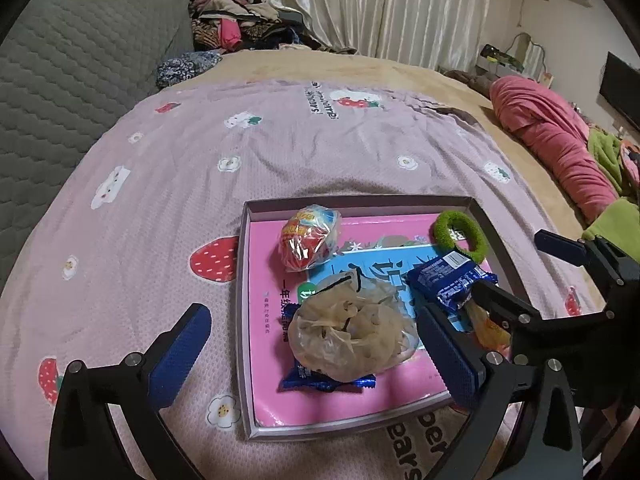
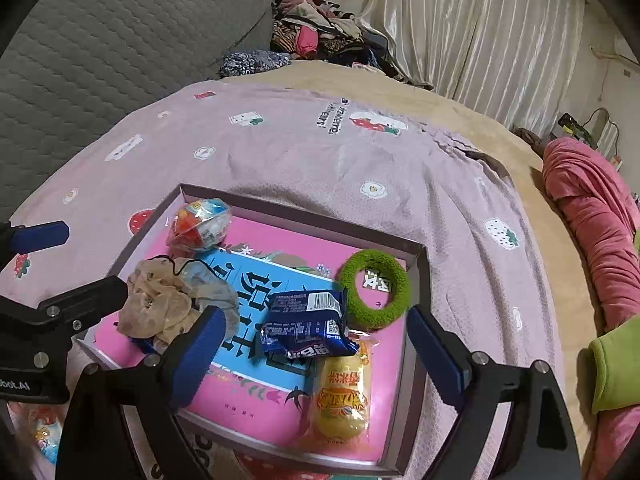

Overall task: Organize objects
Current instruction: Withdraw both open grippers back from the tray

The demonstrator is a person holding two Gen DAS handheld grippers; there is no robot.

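A shallow grey cardboard box (image 2: 416, 276) with a pink printed sheet on its floor lies on the bed, on a lilac bedspread (image 1: 280, 152) printed with strawberries and small flowers. Inside the box, at the far left corner, sits a round snack in clear red and blue wrapping (image 2: 200, 224). Near it lies a crumpled beige sheer scrunchie (image 2: 160, 308), which partly covers a small blue candy packet (image 1: 326, 382). In the middle is a dark blue foil snack packet (image 2: 308, 320), and just beside it, toward the near edge, a yellow wrapped snack (image 2: 342, 396); the two seem to touch. A fuzzy green hair ring (image 2: 376, 288) lies at the far right corner, against the wall of the box. The left tongs (image 1: 316, 356) hang above the scrunchie with the blue pads wide apart and nothing between them is gripped. The right tongs (image 2: 316, 340) hang above the blue packet, also spread wide and empty. Behind the bed there is a grey quilted headboard (image 1: 80, 64), a pile of clothes (image 1: 240, 20) and pale curtains (image 1: 380, 4); a pink rolled blanket (image 1: 560, 140) lies at the right.
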